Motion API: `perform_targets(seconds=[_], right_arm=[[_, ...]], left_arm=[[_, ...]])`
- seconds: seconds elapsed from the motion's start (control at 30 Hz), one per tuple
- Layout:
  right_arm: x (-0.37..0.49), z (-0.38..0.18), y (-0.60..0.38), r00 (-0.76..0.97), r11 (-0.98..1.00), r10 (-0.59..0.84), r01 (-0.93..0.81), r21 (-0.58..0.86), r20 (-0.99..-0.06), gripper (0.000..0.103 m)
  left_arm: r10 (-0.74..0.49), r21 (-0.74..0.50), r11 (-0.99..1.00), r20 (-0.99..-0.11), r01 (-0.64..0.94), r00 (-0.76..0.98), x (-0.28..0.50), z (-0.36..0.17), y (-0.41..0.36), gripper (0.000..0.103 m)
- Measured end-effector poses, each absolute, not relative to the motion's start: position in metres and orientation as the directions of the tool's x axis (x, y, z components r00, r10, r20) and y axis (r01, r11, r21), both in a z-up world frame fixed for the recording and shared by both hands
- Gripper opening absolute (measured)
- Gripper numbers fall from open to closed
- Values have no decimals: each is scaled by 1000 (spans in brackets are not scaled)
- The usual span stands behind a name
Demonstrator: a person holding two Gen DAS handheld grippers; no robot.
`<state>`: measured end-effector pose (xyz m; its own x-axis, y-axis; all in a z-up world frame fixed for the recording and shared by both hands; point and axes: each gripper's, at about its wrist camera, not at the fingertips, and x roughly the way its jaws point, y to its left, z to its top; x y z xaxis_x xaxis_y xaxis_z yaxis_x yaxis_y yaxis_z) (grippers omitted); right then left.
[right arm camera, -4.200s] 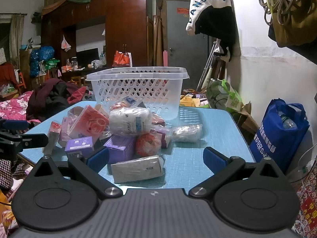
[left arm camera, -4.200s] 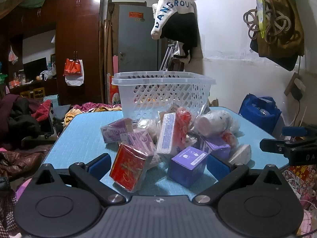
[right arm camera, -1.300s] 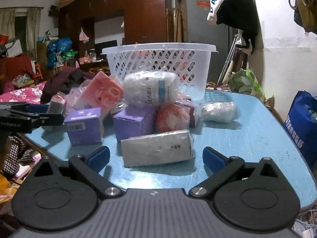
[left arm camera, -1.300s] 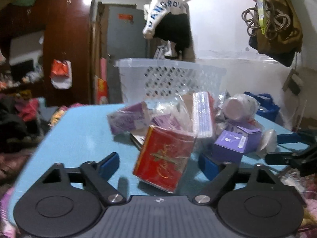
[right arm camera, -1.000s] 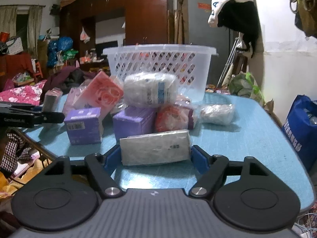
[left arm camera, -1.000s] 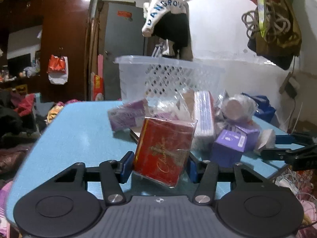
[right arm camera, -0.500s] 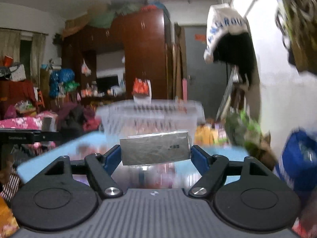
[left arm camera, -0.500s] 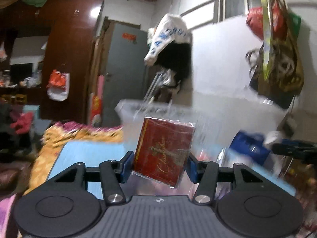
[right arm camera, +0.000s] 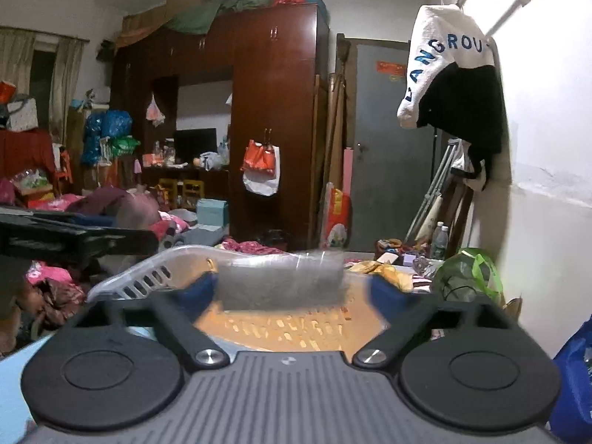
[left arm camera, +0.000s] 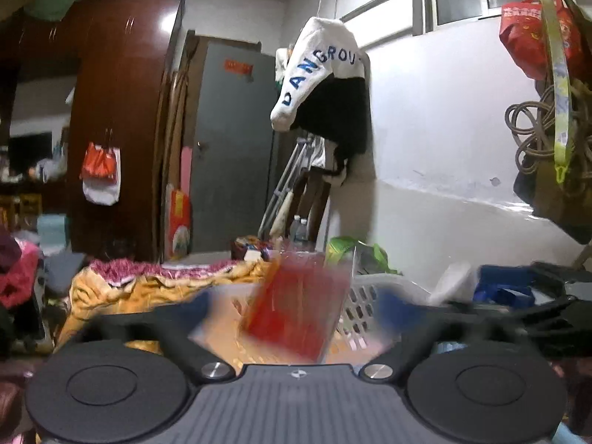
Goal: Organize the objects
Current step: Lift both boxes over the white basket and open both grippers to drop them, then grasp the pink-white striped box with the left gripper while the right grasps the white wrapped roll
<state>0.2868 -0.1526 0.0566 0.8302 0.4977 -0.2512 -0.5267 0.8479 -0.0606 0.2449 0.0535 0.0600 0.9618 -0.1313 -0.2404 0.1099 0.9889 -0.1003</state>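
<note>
Nearest us, our left gripper (left arm camera: 296, 305) has just been opening its jaws, and the red packet (left arm camera: 296, 310) between them, blurred and tilted, seems to be dropping free; likewise our right gripper (right arm camera: 286, 290) has just spread its jaws around the grey wrapped packet (right arm camera: 281, 281), whose long axis lies crosswise between the fingers (its left end may brush the blue pad; the blur hides it). Just beyond and below both sits the white basket (right arm camera: 148, 277), so each packet should fall straight in.

One basket (right arm camera: 129, 277), two packets (red (left arm camera: 296, 314), grey (right arm camera: 281, 285)).
</note>
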Motion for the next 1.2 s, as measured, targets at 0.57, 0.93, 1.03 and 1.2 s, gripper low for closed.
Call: perform_targets(seconds=[0.57,0.93,1.03,1.2], right_arm=[[111,-35,-236,799,817,574,-543,196,-179,103],[140,-31,-209,814,845,534,-521,118,-229,103],[140,-33,-205,821,852,522,-514,97,-231,103],[132,-40,-195,812,839,538,-541,53,-229,103]], left_arm=[[-212,-212,963,-210,167,955,52,-39,55,102],[-286,-125,956,-225,264,931,62,-41,22,89],[-296,-118,954,-250,274,922,66,-46,18,73],[-305,-129,952,-294,279,906,77,-52,13,58]])
